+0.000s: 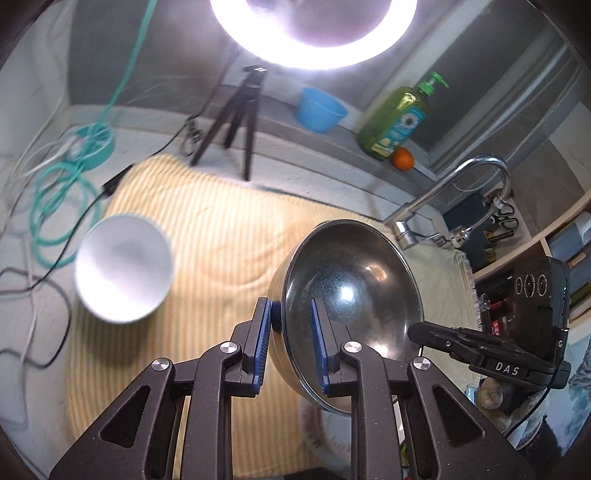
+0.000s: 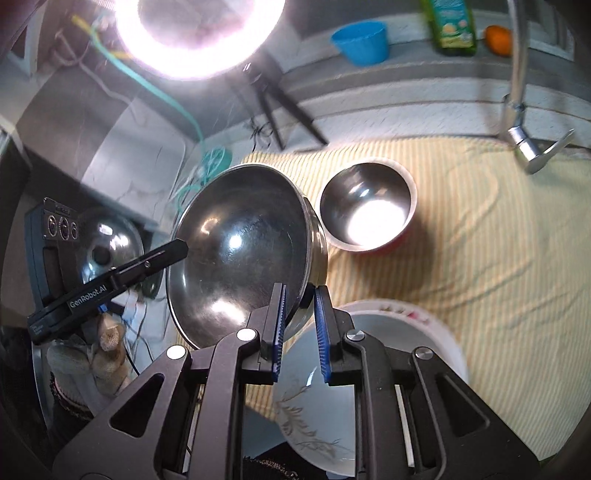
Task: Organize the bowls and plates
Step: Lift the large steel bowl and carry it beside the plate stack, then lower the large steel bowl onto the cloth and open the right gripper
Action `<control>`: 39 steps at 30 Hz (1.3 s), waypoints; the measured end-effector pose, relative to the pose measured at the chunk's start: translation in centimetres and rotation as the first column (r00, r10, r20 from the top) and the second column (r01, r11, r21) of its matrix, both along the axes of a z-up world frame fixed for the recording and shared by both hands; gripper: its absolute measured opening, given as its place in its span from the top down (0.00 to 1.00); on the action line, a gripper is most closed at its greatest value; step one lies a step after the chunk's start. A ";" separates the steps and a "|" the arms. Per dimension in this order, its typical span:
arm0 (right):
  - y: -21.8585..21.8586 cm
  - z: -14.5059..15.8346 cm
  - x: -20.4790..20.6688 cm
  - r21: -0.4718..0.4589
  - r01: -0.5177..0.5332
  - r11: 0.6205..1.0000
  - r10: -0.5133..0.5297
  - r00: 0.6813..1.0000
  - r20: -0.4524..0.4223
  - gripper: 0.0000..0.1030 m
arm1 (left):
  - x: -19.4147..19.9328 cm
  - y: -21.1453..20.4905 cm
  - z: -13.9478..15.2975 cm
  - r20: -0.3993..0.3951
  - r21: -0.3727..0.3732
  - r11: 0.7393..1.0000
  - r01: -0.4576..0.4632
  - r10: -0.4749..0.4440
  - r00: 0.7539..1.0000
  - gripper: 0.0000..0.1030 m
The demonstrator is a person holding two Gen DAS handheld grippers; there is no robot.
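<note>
A large steel bowl (image 1: 354,291) is held tilted above the striped yellow cloth (image 1: 207,236). My left gripper (image 1: 293,314) is shut on its rim, one finger inside and one outside. My right gripper (image 2: 300,299) is shut on the opposite rim of the same bowl (image 2: 240,254). A white bowl (image 1: 123,267) sits on the cloth to the left. A smaller steel bowl with a red outside (image 2: 369,206) sits on the cloth (image 2: 480,258) beyond. White plates with a leaf pattern (image 2: 325,406) lie stacked under my right gripper.
A ring light (image 1: 314,33) on a tripod (image 1: 236,122) stands at the back. A blue cup (image 1: 319,109), green soap bottle (image 1: 399,118) and orange (image 1: 402,158) sit on the ledge. A faucet (image 1: 454,188) is at the right, teal hose (image 1: 62,192) at the left, a steel lid (image 2: 110,243) off the cloth.
</note>
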State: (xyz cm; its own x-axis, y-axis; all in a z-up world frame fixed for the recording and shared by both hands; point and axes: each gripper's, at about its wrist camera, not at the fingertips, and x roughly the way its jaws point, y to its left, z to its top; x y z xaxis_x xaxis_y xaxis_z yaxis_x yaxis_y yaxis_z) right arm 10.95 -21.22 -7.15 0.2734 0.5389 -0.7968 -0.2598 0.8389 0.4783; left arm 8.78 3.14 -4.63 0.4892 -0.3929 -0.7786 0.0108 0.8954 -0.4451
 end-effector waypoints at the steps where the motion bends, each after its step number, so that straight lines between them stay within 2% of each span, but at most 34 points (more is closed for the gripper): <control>1: 0.7 -0.5 -0.3 -0.006 -0.012 1.000 0.012 1.000 -0.008 0.85 | -0.4 0.4 -0.3 -0.005 -0.001 1.000 -0.011 0.011 1.000 0.81; 9: 5.1 -3.6 -1.4 -0.039 -0.096 0.995 0.093 0.994 -0.062 0.85 | -3.3 3.6 -3.3 -0.066 -0.011 0.996 -0.094 0.093 0.993 0.81; 15: 7.3 -5.9 -1.2 -0.067 -0.134 0.989 0.127 0.987 -0.097 0.85 | -4.6 4.9 -5.8 -0.116 -0.010 0.991 -0.130 0.128 0.985 0.81; 23: 9.1 -8.1 -0.9 -0.105 -0.165 0.981 0.152 0.981 -0.119 0.85 | -5.4 5.7 -7.6 -0.135 -0.012 0.989 -0.148 0.145 0.980 0.81; 39: 9.2 -8.0 -0.9 -0.123 -0.174 0.977 0.162 0.981 -0.103 0.84 | -6.2 5.6 -7.9 -0.140 -0.013 0.991 -0.136 0.133 0.981 0.81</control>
